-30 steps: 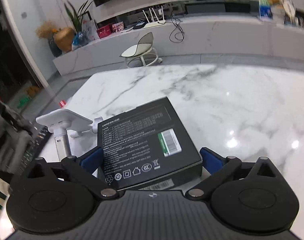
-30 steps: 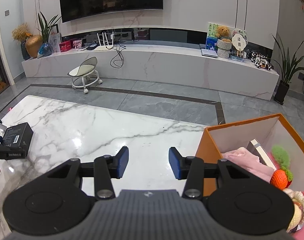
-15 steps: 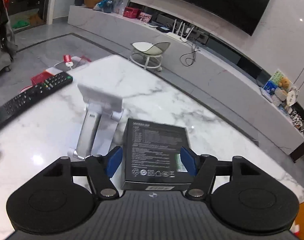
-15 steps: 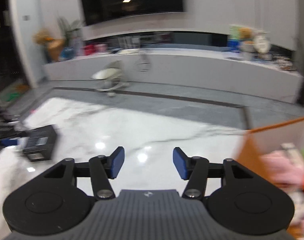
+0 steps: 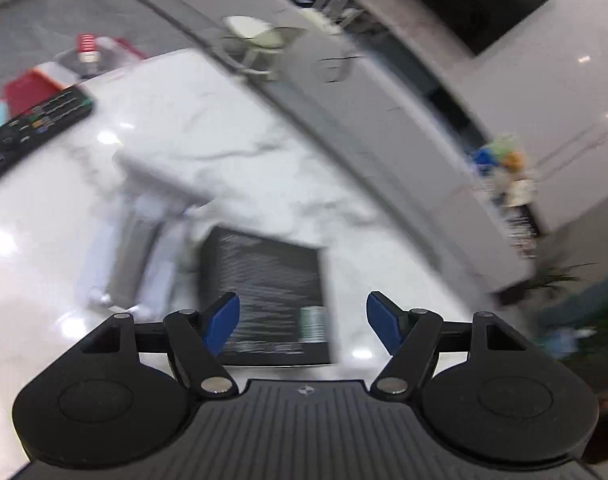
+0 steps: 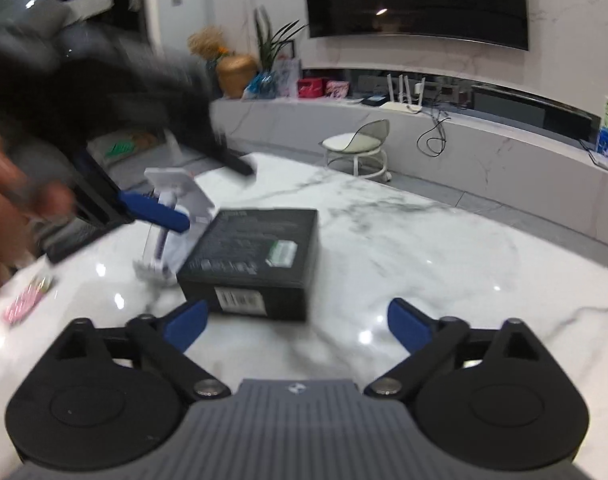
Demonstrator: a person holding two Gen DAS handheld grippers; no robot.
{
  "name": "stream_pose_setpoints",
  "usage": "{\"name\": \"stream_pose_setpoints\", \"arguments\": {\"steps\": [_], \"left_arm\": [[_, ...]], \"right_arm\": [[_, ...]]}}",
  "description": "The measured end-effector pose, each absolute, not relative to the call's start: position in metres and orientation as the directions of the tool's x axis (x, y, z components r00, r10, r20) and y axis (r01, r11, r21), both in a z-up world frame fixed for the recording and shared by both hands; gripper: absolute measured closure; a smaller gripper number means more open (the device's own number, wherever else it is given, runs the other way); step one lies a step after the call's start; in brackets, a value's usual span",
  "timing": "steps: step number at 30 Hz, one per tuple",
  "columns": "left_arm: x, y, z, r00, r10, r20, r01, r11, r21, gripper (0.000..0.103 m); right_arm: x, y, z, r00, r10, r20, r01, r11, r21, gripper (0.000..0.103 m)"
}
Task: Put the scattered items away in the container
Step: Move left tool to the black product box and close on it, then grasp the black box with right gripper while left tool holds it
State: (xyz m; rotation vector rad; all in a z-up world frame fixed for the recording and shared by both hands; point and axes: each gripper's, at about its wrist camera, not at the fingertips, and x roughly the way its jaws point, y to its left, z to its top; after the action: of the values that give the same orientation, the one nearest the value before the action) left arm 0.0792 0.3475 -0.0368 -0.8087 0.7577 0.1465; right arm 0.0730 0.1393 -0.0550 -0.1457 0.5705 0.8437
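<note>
Marble-patterned and glossy, the worktop [image 6: 424, 248] fills the foreground of a living room with a dark television on the wall and a long low ledge behind. A black box [image 6: 255, 256] lies flat on it, and just beside the box, apparently touching its far left edge, is a white folding stand [image 6: 171, 216]. A black remote control [image 5: 31, 128] lies further off to the left, and something small and pink [image 6: 23, 304] sits near the worktop's left edge, too blurred to name. The container is in neither current view, so how full it is cannot be told from here. The left claw [image 5: 301, 320] hangs over the box with its blue pads apart; its jaws have just been opening, the box sits below and between them, and neither pad presses on it as far as the blur allows. The right claw [image 6: 295, 326] comes in low from the near side, released, its jaws having just opened wide, with only bare marble between them and the box just ahead. A hand [image 6: 7, 208] grips the left tool at the frame's edge. I judge the tidying unfinished: at least the box, the stand, the remote and the pink thing remain out, and none is gripped.
</note>
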Motion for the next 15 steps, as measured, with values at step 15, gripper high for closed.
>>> {"name": "stream_pose_setpoints", "arguments": {"steps": [15], "left_arm": [[0.111, 0.353, -0.098, 0.6, -0.172, -0.781, -0.441, 0.744, -0.502, 0.01]], "right_arm": [[0.075, 0.207, -0.08, 0.556, 0.636, -0.536, -0.738, 0.674, 0.035, 0.0]]}}
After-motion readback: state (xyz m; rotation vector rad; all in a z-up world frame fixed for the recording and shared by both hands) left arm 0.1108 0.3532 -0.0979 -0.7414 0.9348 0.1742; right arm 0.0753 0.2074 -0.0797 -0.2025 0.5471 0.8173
